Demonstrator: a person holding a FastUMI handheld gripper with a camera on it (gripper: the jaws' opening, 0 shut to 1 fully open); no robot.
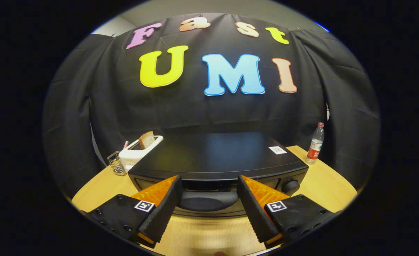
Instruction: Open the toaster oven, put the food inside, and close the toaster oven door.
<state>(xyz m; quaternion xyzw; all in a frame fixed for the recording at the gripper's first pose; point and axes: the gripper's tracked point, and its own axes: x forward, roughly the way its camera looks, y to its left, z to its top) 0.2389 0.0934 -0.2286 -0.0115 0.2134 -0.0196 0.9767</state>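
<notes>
Gripper (209, 199) hovers above and in front of the toaster oven (218, 160), angled down at its top front edge; fingers spread wide, holding nothing. Oven door handle (207, 200) sits between the fingertips, door closed. Knob (290, 185) just beyond the right finger. Oven sits on a light wooden table (323, 181). Behind-left: white toaster (138, 152) with a bread slice (147, 139) standing in it, wire holder (116, 163) beside it. Bottle (315, 144) back right. Black cloth wall behind.
</notes>
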